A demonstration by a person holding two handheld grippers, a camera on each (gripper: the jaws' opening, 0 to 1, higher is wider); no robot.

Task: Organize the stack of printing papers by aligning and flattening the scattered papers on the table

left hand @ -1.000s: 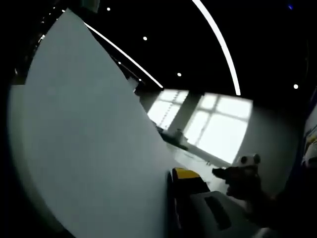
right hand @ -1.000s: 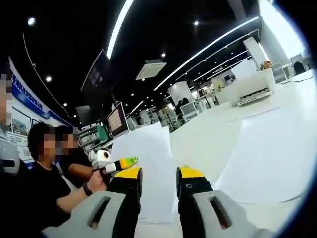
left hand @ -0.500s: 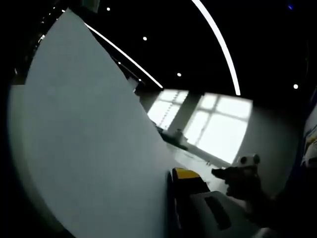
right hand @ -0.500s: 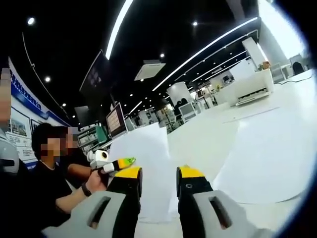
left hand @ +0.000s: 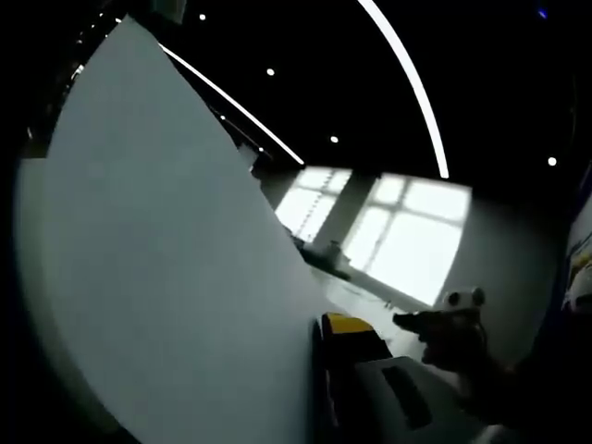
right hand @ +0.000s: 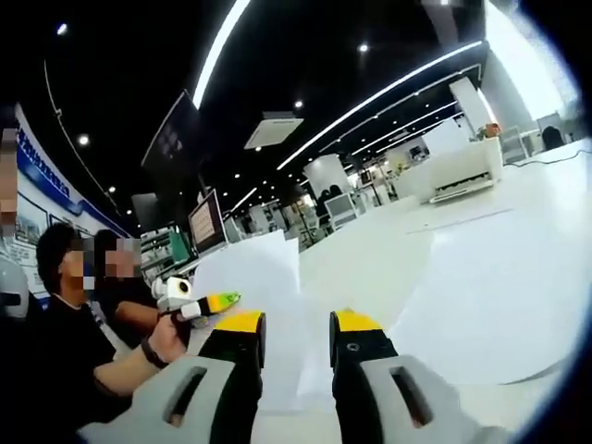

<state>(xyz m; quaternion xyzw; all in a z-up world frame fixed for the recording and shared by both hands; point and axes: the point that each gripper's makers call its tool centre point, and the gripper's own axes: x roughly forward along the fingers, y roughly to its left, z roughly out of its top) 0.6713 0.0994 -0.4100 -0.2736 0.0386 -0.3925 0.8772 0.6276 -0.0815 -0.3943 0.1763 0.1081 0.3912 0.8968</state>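
Left tongs (left hand: 319, 370) grip a raised sheet (left hand: 166, 277); right tongs (right hand: 296, 338) gape empty.

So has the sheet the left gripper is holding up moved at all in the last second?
No. In the left gripper view the held sheet keeps the same slanted edge against the bright windows and ceiling light strip; nothing has shifted.

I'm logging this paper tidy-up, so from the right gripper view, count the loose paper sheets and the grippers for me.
Paper sheets: 2, a raised sheet at the left gripper and a flat sheet on the table.
Grippers: 2, the left gripper and the right gripper.
Total: 4.
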